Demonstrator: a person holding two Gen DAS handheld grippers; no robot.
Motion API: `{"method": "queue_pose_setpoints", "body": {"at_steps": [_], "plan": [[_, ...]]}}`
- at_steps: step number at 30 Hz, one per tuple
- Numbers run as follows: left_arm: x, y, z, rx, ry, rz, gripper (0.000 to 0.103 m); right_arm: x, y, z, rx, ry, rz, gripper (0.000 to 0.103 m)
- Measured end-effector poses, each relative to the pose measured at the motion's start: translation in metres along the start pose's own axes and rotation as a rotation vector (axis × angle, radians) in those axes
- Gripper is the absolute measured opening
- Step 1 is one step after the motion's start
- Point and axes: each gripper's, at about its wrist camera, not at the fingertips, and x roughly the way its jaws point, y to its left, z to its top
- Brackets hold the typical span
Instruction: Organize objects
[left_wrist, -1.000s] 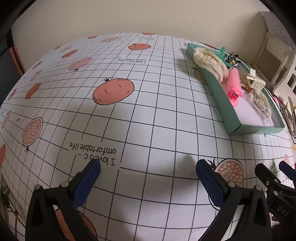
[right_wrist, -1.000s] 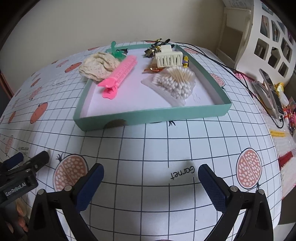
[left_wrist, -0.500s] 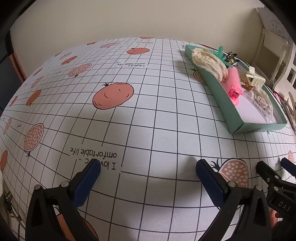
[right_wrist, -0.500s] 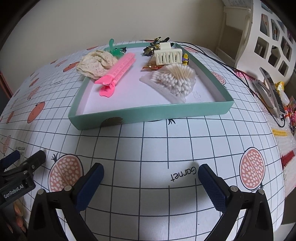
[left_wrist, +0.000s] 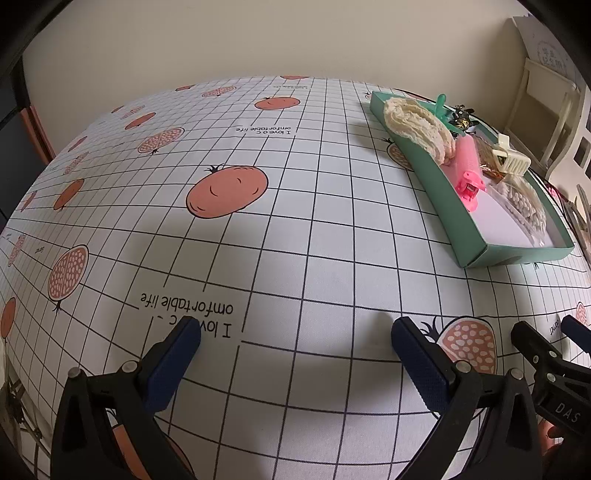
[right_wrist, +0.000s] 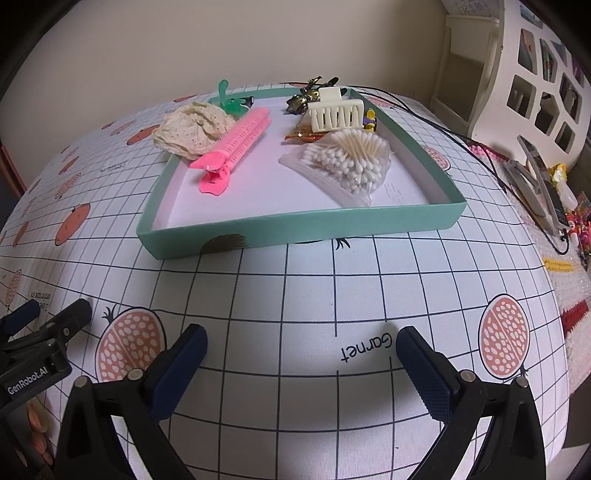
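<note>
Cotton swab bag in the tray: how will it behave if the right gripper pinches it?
The cotton swab bag looks like thin clear plastic, so it probably crumples and may slip. The loose swabs inside likely shift, letting it sag. It seems light, lying flat in the green tray.

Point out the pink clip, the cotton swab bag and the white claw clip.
pink clip (right_wrist: 236, 149): right wrist view, mid-body.
cotton swab bag (right_wrist: 345, 162): right wrist view, centre.
white claw clip (right_wrist: 336, 114): right wrist view, teeth.

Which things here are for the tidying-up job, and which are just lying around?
For the job:
green tray
pink hair clip
cream lace scrunchie
bag of cotton swabs
cream claw clip
both open grippers, left and right

Just lying around:
white shelf
black cable
tablecloth
</note>
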Motion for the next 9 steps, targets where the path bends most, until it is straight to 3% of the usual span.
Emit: {"method": "queue_pose_setpoints", "body": {"at_steps": [9], "plan": [[-0.0005, -0.0006, 0.0000, -0.002, -0.002, 0.002, 0.103, 0.0001, -0.0005, 0.0002, 0.000, -0.002, 0.000, 0.103]]}}
